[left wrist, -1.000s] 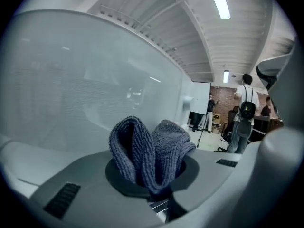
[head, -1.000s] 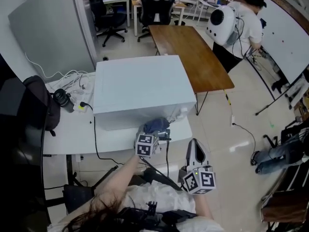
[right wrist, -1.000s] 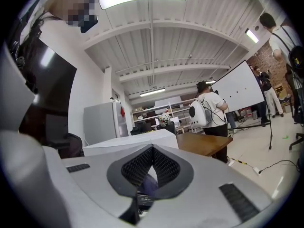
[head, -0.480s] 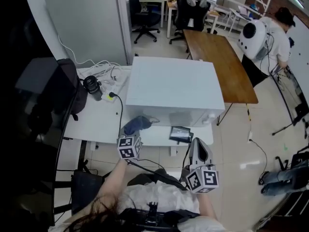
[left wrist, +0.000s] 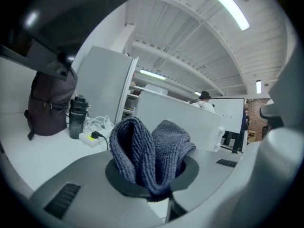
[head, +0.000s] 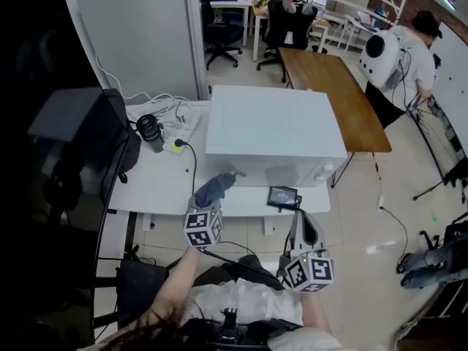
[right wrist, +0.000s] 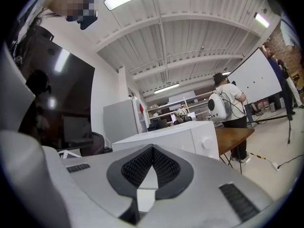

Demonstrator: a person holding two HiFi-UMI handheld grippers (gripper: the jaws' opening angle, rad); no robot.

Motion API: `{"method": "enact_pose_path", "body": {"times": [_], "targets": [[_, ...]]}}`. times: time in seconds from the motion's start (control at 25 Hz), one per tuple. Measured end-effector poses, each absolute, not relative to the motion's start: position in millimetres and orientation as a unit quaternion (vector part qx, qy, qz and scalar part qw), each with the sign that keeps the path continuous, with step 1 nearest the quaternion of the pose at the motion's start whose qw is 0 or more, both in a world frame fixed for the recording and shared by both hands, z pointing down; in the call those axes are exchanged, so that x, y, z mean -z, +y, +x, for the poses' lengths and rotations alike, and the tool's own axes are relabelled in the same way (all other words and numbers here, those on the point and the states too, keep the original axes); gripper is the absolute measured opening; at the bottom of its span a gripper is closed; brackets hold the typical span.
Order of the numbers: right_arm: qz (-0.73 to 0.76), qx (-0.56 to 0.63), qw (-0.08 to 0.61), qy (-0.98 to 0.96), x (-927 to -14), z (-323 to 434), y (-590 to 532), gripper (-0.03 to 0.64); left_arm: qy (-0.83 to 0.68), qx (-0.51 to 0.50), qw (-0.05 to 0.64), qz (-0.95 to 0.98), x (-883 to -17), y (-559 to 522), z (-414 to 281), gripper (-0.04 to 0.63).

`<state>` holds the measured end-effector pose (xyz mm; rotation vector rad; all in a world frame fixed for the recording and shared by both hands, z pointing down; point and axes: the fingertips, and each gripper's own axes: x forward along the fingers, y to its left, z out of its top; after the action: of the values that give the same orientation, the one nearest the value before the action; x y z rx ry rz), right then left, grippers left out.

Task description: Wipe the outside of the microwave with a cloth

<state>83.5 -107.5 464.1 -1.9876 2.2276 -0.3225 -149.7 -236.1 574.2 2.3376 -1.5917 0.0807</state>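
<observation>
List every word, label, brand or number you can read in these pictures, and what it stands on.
No text is readable anywhere.
Microwave: no print visible.
Marker cubes: black-and-white squares, no letters.
Small screen: too small to read.
Whiteboard: only dots, too small to read.
Cloth: no tag visible.

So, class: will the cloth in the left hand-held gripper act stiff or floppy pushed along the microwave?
Probably floppy: the cloth bulges in soft folds from the left hand-held gripper. Likely light: a pinch holds it. Its ribbed knit should drag on the microwave.
</observation>
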Motion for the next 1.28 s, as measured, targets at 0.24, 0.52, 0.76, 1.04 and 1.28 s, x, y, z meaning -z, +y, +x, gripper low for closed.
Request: {"method": "enact_pose_path", "body": {"times": [0.24,0.52,0.76,1.04,1.28], "targets": [[-0.674,0.104,0.075,0.728,-467,93,-91,0.015,-0.515,0.011,0.113,0.850,-511,-174,-114,0.046],[-0.649,0.099,0.074,0.751,-464,100,-84,0.016,-0.509,0.038,0.050,0.858,-459,-83,-93,0.046],[-0.590,0.102,0.085,0.796,-463,103,-70,0.017,-0.579,0.048,0.068,0.811,-460,-46,-92,0.046],[-0.546,0.116,0.108,0.822,-454,101,-48,0.015,-0.615,0.035,0.055,0.786,-453,-13,-81,0.046],[-0.528,0.111,0.116,0.834,-450,92,-16,0.015,-0.616,0.021,0.075,0.784,-463,6,-77,0.046]]}}
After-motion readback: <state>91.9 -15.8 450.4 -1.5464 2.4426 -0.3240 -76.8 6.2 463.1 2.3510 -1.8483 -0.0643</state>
